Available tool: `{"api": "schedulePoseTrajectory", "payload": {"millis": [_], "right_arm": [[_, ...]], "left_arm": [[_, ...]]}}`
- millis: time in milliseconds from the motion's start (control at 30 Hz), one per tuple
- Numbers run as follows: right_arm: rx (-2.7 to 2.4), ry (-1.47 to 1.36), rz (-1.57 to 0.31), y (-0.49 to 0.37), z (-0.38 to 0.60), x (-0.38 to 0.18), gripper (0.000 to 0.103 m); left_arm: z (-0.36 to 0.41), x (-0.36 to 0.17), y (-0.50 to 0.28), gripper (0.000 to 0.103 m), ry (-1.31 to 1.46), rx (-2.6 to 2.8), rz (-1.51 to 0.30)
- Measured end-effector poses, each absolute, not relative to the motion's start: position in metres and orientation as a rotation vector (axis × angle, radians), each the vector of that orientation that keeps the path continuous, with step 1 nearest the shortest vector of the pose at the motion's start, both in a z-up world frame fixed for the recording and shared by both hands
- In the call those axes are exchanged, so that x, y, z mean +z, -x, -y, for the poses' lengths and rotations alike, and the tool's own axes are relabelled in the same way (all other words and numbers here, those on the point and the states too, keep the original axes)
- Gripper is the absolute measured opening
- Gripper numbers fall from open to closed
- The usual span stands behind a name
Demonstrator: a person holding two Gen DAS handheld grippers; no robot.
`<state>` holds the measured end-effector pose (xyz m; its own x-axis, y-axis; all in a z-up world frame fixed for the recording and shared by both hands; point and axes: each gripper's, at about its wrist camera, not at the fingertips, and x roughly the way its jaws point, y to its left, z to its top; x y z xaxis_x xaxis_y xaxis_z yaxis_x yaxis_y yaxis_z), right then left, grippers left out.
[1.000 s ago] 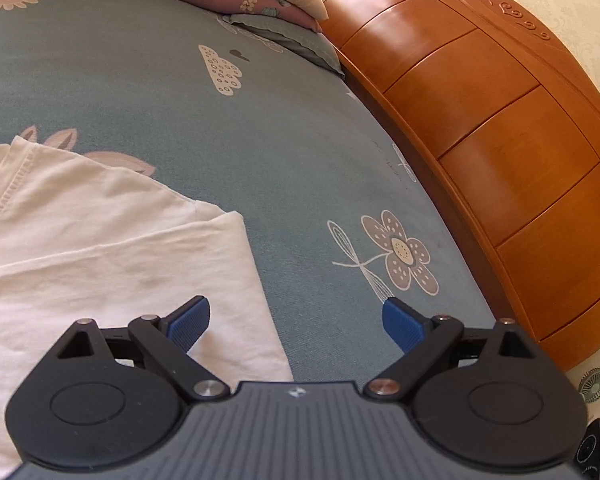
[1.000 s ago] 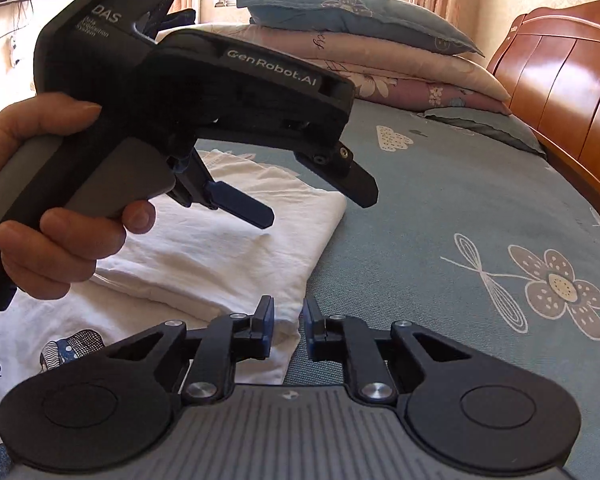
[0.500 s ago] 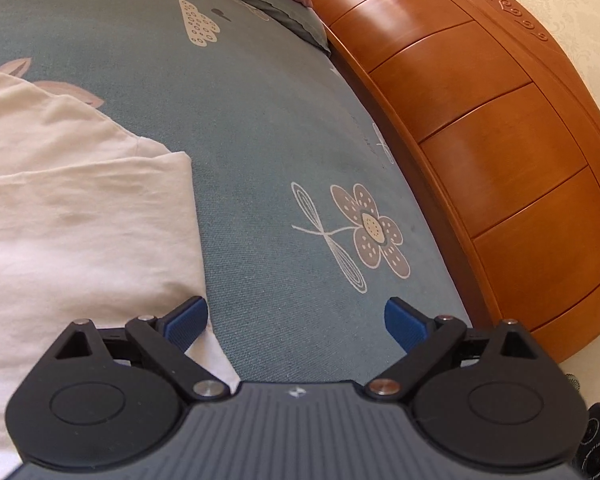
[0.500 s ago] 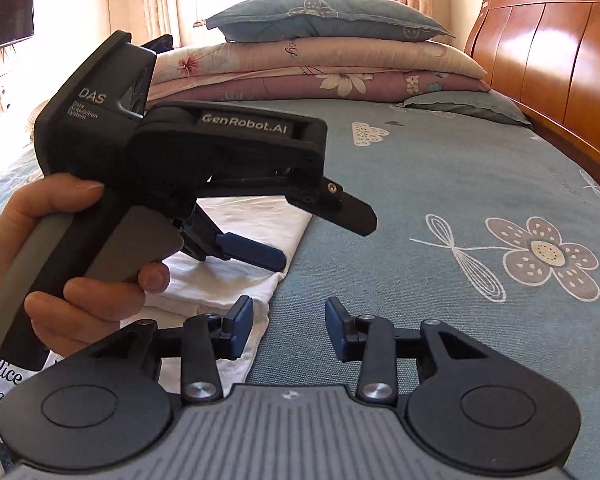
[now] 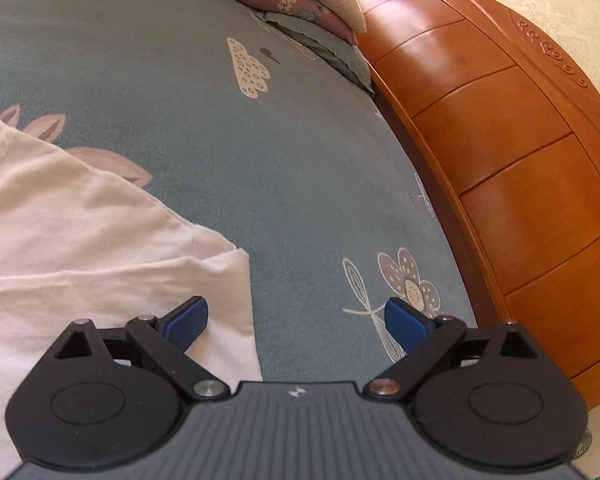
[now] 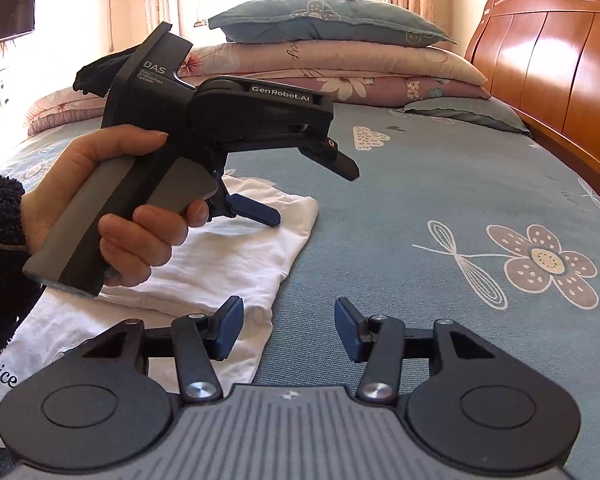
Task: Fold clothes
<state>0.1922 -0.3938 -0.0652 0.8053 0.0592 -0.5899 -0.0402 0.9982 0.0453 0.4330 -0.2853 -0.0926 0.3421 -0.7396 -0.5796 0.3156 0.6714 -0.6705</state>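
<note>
A white T-shirt (image 5: 80,248) lies folded on the blue-grey flowered bedsheet (image 5: 260,140); its folded corner reaches under my left gripper's left pad. My left gripper (image 5: 296,318) hangs open just above that corner, nothing between its pads. In the right wrist view the same shirt (image 6: 236,264) lies at the left, with printed writing at its near edge. My right gripper (image 6: 288,330) sits low over the shirt's right edge; its jaws are opening and nothing is between them. The left gripper (image 6: 316,196), held by a hand (image 6: 112,200), hovers open over the shirt.
A wooden headboard (image 5: 500,152) runs along the bed's right side. Stacked pillows and quilts (image 6: 332,60) lie at the far end of the bed. A dark screen (image 6: 4,12) hangs on the wall at the left. Bare sheet (image 6: 460,200) spreads right of the shirt.
My right gripper's jaws have spread from nearly closed to well apart. The left gripper has shifted across the shirt's corner and rolled slightly, staying open.
</note>
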Motion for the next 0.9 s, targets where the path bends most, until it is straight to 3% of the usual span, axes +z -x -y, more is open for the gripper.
{"api": "schedulePoseTrajectory", "payload": {"millis": [333,667,900], "right_arm": [[0.056,-0.021,-0.622,-0.191,0.39,-0.063,0.058],[0.05,-0.028,-0.607,-0.193,0.392,-0.06,0.063],[0.037,-0.022,-0.608,-0.197,0.391,-0.06,0.066]], "left_arm": [[0.312,-0.099,-0.448,0.095,0.428,-0.739,-1.014],[0.284,-0.08,-0.442,0.095,0.455,-0.753,-0.951],[0.288,-0.098,-0.448,0.095,0.429,-0.732,-0.983]]}}
